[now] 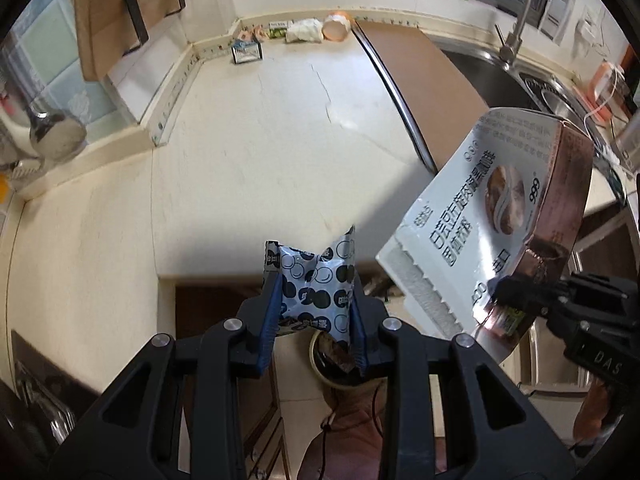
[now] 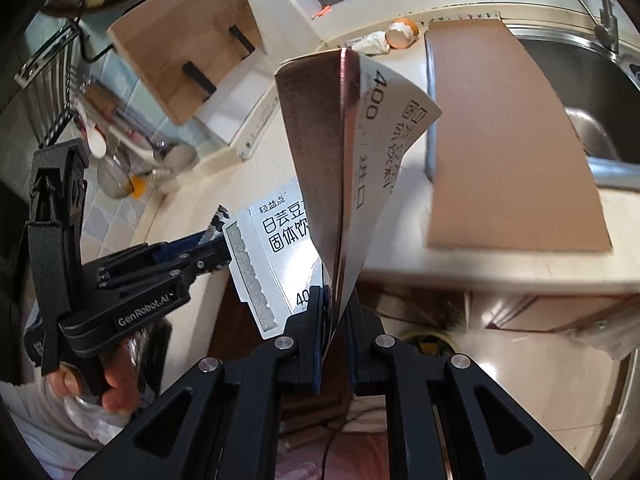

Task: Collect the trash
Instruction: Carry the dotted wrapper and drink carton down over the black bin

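Note:
My left gripper (image 1: 314,316) is shut on a silver snack wrapper with dark dots (image 1: 312,280), held over the counter's front edge, above a round bin opening (image 1: 320,372) on the floor. My right gripper (image 2: 334,332) is shut on a large white and copper foil bag (image 2: 352,152) with black print, held upright. The bag also shows in the left wrist view (image 1: 492,216), with the right gripper (image 1: 516,292) at its lower corner. The left gripper (image 2: 216,236) shows at the left of the right wrist view. More trash lies at the counter's back: an eggshell (image 1: 336,26), a crumpled tissue (image 1: 306,31), small wrappers (image 1: 246,50).
A cream counter (image 1: 260,140) runs ahead. A brown board (image 1: 424,80) lies beside the steel sink (image 1: 492,76) with its tap (image 1: 524,12). A wooden cutting board (image 1: 116,12) leans at the back left. Cabinets and floor lie below the counter edge.

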Demonstrator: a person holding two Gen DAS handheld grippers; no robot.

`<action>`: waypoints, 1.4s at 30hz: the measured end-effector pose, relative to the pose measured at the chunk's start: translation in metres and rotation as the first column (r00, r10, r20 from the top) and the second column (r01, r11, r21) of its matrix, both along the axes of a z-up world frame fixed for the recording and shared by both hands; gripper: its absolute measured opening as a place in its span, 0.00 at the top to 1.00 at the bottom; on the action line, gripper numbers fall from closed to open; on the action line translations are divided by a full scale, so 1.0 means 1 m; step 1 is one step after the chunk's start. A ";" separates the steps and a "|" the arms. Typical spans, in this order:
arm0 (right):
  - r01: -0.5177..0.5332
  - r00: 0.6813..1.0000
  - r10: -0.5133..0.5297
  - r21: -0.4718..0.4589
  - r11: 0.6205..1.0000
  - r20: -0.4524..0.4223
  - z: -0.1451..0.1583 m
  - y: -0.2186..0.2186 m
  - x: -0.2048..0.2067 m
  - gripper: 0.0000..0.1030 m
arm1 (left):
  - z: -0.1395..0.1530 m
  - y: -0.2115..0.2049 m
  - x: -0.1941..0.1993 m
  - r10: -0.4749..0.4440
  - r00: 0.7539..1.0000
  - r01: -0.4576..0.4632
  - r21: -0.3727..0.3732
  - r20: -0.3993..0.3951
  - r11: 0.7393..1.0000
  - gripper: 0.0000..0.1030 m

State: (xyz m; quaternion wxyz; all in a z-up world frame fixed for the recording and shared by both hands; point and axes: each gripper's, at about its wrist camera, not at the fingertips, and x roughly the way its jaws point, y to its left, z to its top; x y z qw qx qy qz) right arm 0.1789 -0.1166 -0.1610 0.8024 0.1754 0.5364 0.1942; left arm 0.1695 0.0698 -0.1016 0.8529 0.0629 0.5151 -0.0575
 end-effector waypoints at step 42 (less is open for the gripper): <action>-0.175 0.916 0.096 -0.173 0.969 -0.388 -0.322 -0.049 -0.204 0.91 | -0.289 -0.063 -0.098 0.046 0.959 -0.057 -0.030 -0.278 0.998 0.73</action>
